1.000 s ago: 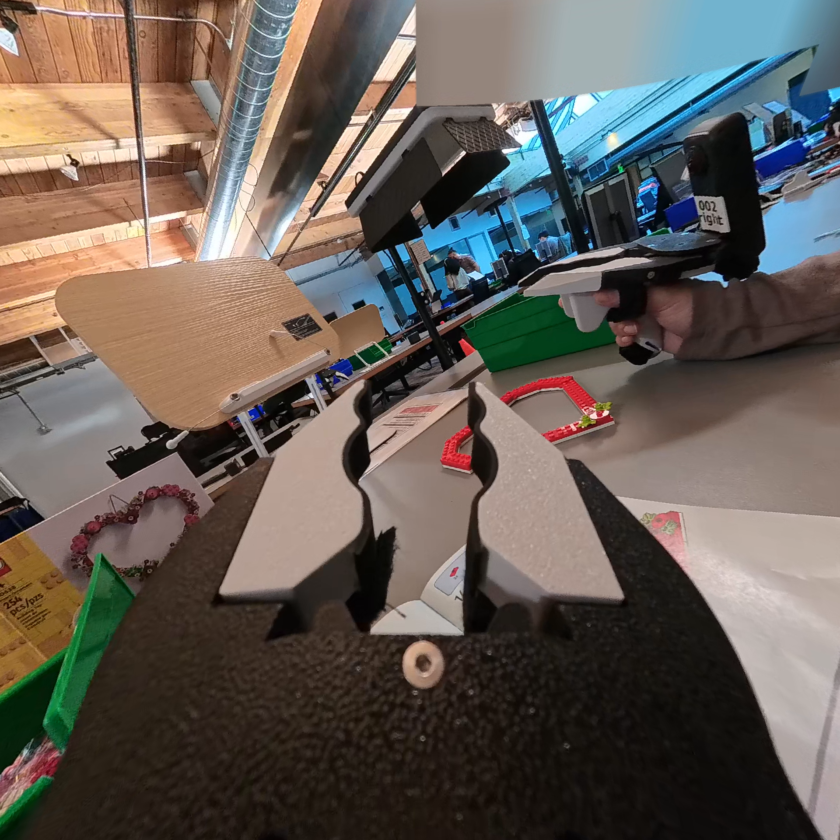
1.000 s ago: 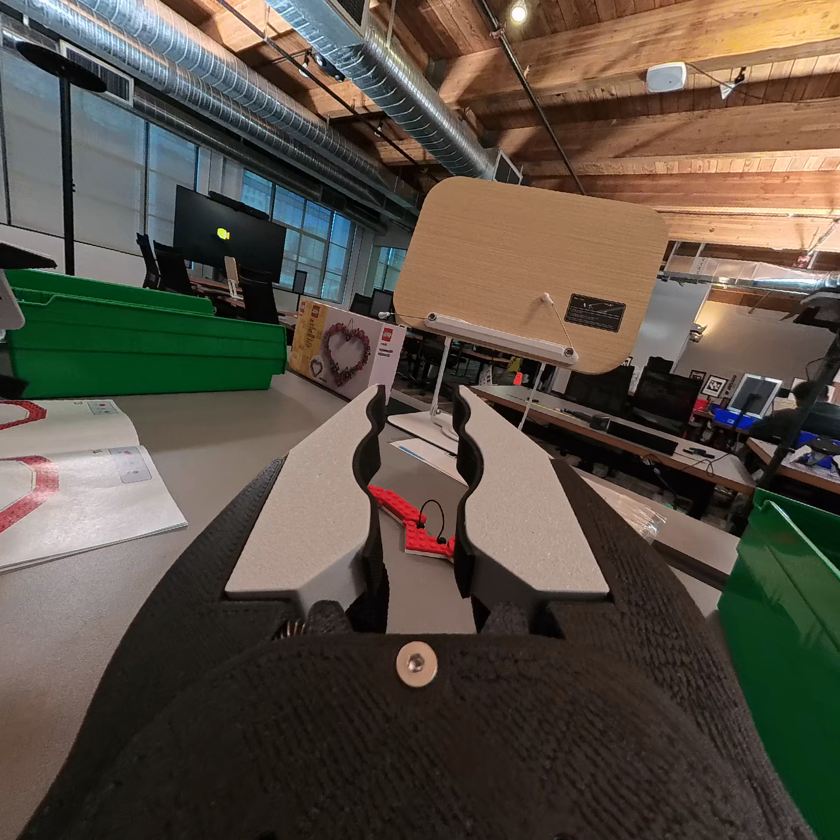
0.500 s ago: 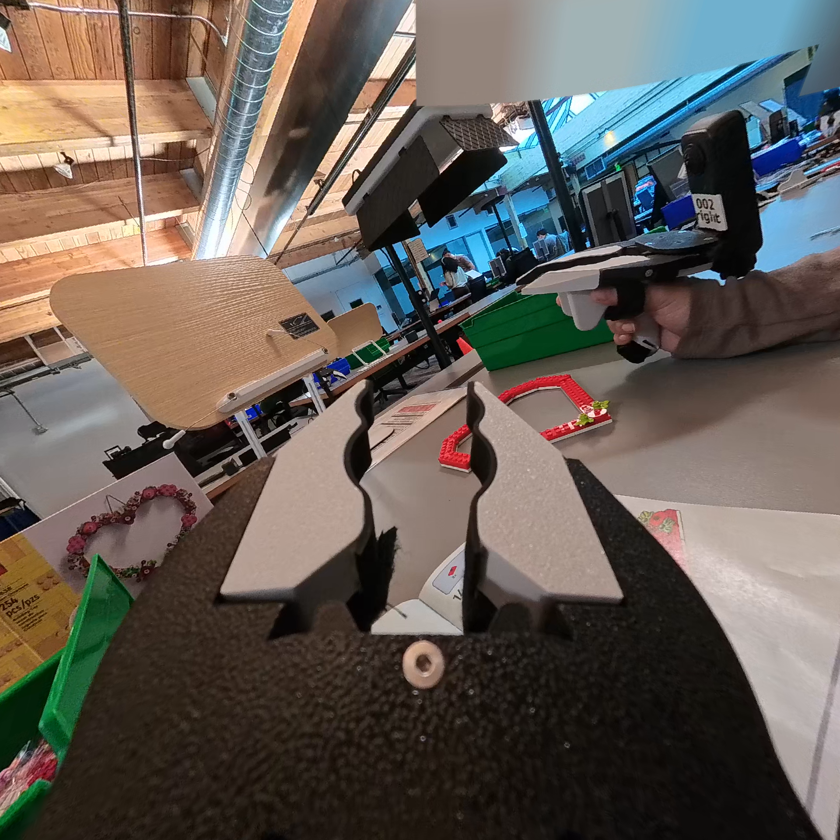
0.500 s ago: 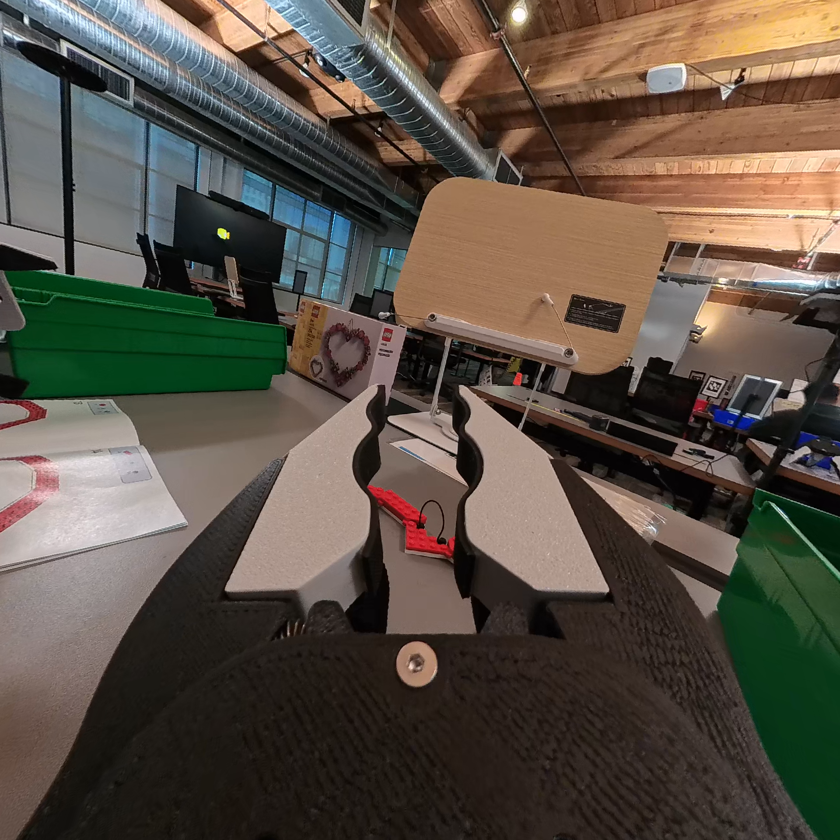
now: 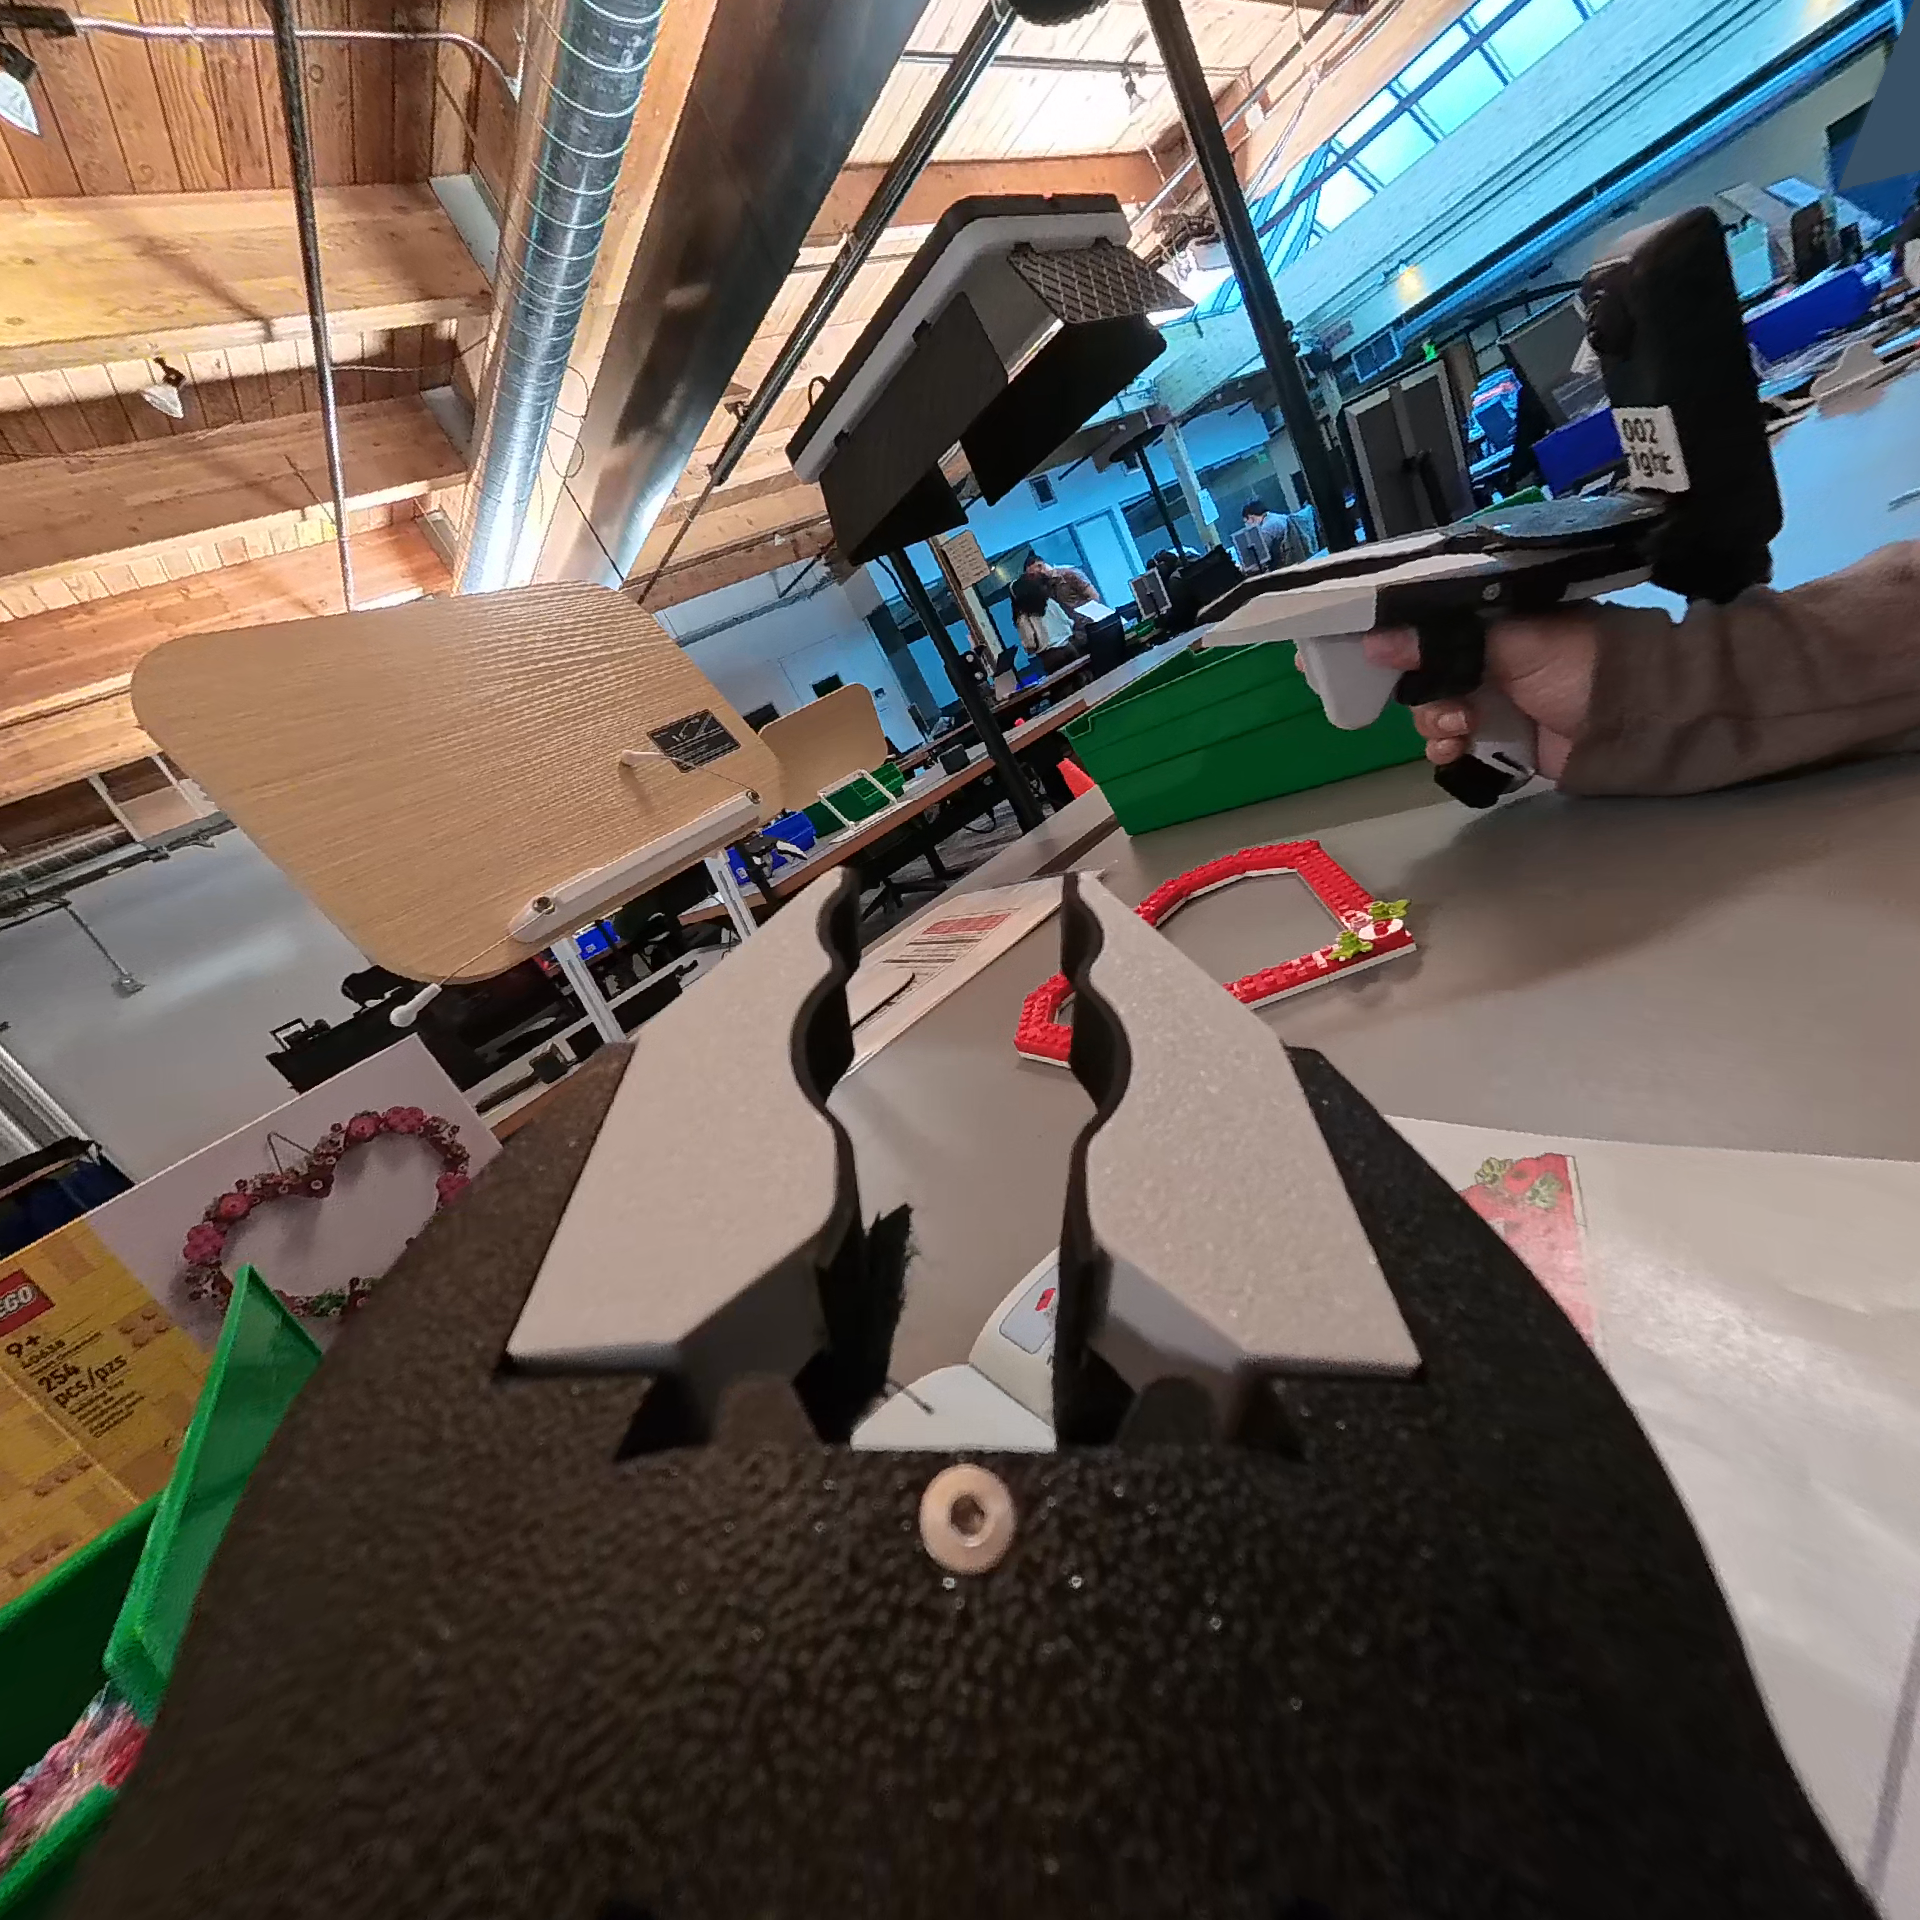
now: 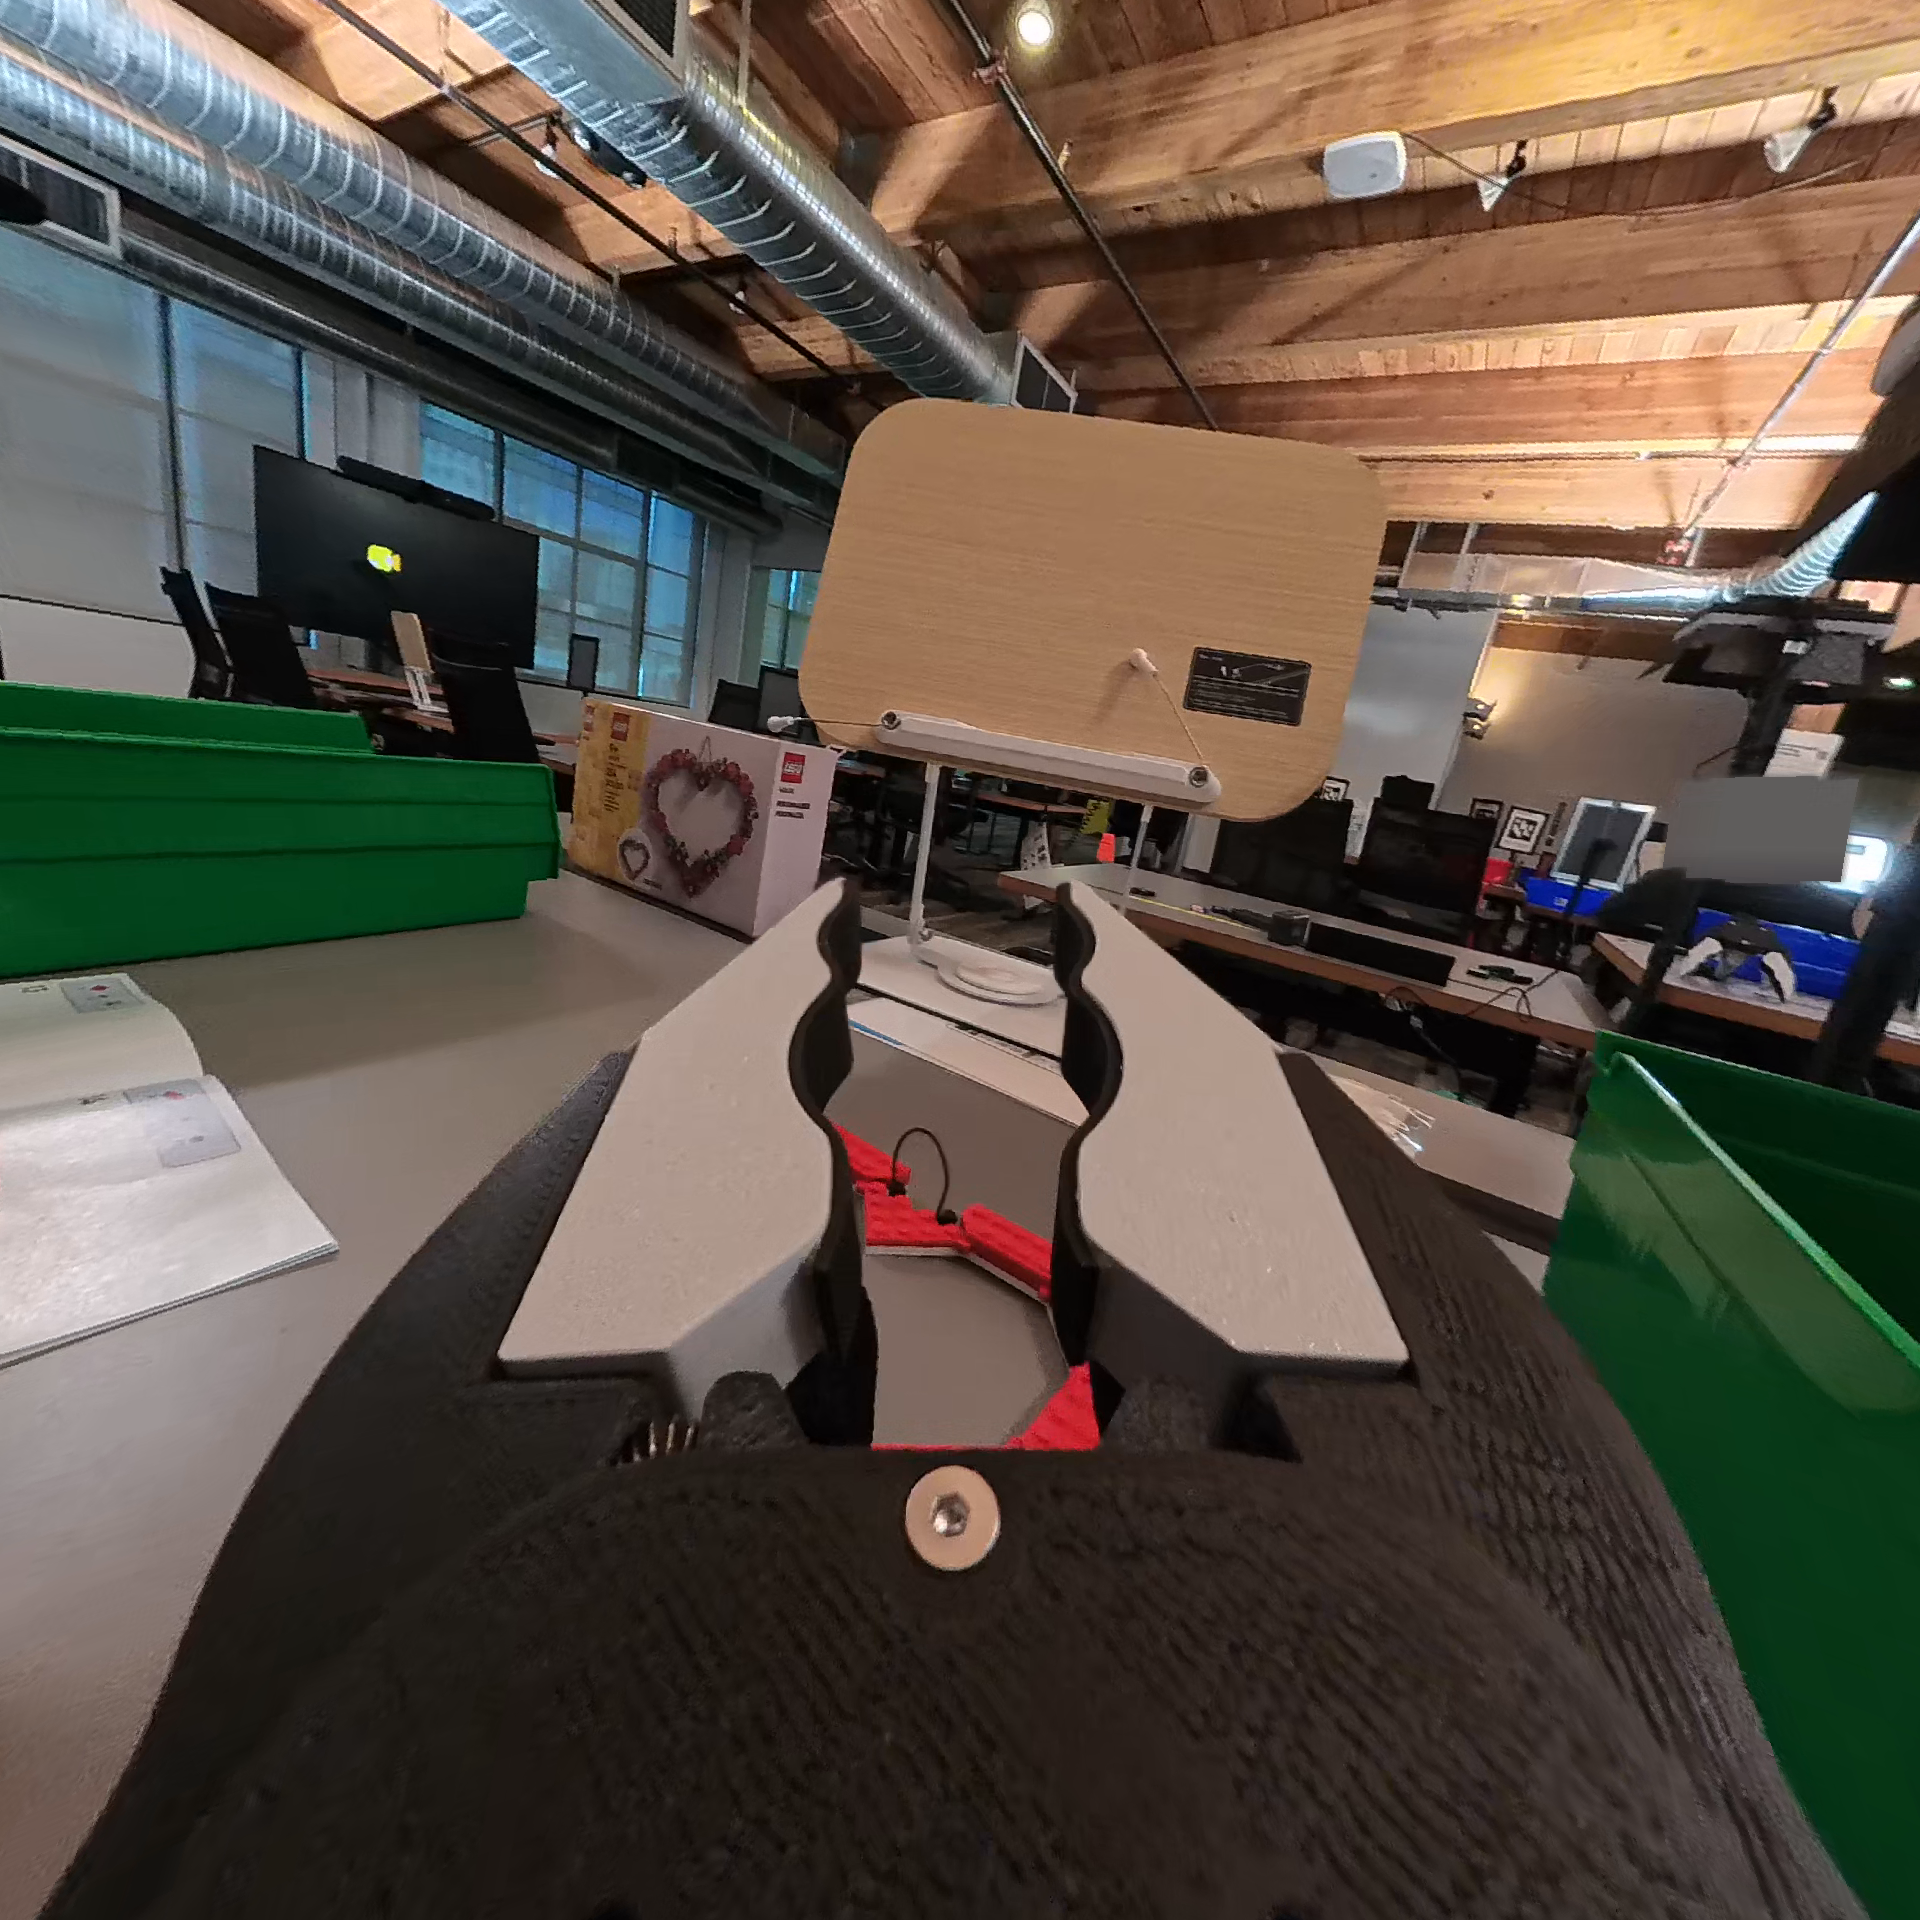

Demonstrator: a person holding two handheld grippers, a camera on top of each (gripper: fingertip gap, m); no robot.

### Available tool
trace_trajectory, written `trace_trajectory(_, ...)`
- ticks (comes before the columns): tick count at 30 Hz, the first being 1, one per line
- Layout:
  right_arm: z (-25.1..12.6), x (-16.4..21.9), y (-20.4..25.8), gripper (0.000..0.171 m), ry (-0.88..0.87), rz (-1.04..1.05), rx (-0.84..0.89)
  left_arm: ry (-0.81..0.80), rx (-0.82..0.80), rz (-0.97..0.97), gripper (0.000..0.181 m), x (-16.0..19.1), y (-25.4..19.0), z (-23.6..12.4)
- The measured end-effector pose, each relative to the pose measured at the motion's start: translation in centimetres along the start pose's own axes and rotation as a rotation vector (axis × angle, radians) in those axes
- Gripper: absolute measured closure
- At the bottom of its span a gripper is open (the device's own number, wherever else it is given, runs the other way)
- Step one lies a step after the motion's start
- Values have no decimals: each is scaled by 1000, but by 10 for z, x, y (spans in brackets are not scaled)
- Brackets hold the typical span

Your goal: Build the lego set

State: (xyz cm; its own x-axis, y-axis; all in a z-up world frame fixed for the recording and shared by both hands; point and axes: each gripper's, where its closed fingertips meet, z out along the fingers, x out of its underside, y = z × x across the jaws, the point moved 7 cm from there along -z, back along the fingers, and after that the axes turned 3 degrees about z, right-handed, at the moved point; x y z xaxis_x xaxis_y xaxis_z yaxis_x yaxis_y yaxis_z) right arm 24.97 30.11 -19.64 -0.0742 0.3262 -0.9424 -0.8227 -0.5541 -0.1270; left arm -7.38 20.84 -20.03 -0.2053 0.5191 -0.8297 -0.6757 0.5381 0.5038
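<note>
Grey table [image 5: 1662, 997] — red lego frame [image 6: 914, 1210] half-hidden behind empty, parted right gripper [image 6: 956, 914] (left gripper [image 5: 961, 904] likewise)

Each camera sat low behind its own open fingers, the left wrist view tilted and looking across the grey table [image 5: 1621, 997] toward the far-off right gripper [image 5: 1247, 618], the right wrist view facing level at the nearby wooden stand [image 6: 1091, 592], both sharing that stand, the red heart frame [image 5: 1262, 935] and the set's box [image 6: 707, 821].

right hand-held gripper [image 6: 956, 914]: jaws apart, empty | red lego frame [image 6: 935, 1216]: on table beneath it
</note>
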Motion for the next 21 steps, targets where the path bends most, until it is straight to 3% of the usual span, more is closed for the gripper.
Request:
trace_trajectory(15, 3, 5, -4, 136, 45, -80, 66, -5, -9, 22, 142, -2, 2, 1)
trace_trajectory(21, 3, 6, -8, 137, 56, -101, 92, -98, -44, -35, 134, -57, 36, -13)
